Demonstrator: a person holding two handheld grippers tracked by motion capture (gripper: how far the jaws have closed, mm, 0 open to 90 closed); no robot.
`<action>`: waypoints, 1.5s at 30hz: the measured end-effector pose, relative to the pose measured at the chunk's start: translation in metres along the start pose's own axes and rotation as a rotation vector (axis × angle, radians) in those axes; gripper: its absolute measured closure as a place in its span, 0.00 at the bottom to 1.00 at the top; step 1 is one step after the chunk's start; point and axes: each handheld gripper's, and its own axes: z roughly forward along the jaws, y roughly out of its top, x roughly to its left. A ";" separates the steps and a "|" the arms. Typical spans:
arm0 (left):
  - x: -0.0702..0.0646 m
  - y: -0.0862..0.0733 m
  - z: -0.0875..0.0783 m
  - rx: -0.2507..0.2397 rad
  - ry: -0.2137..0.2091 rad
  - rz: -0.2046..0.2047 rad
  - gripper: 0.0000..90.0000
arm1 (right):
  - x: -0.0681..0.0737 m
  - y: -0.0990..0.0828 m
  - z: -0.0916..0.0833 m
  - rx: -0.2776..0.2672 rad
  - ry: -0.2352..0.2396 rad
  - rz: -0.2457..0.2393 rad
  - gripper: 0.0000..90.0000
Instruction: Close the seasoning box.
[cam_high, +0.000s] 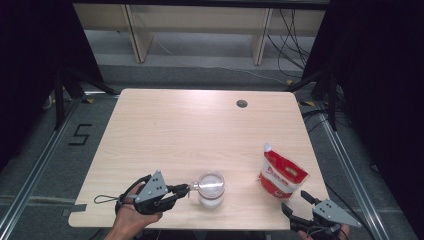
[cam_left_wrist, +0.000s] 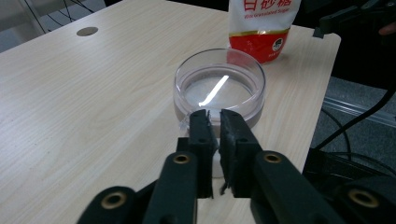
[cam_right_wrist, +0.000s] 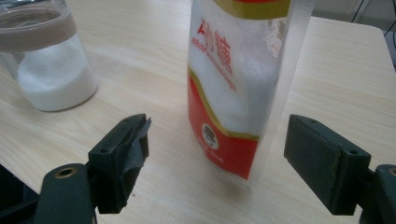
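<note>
Jar (cam_high: 210, 188) near front edge of bench (cam_high: 200, 125), sugar pouch (cam_high: 281, 175) upright to its right. Left hand-held gripper (cam_left_wrist: 213, 116) at jar rim, jaws almost together, narrow gap, nothing clearly clamped. Right hand-held gripper (cam_right_wrist: 219, 149) with jaws wide apart, flanking pouch without contact. Likely step: pouch pickup; next, closing on pouch, lifting without tipping.

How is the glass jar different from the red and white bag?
The glass jar is round, clear and hard; the sugar bag is flat, soft, and printed red and white. The jar has a lid on top; the bag ends in a pinched tip. The jar looks shorter than the bag. Both stand upright and hold something white.
</note>
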 end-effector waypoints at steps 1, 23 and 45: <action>0.001 -0.002 -0.001 -0.011 -0.002 -0.011 0.87 | 0.000 0.000 0.000 -0.002 0.002 0.004 0.25; 0.011 -0.030 -0.012 0.006 0.099 -0.088 0.30 | 0.000 0.000 0.001 0.002 0.002 0.001 0.25; 0.005 -0.066 -0.007 0.055 0.107 -0.127 0.28 | -0.001 -0.001 0.001 0.018 0.007 -0.012 0.24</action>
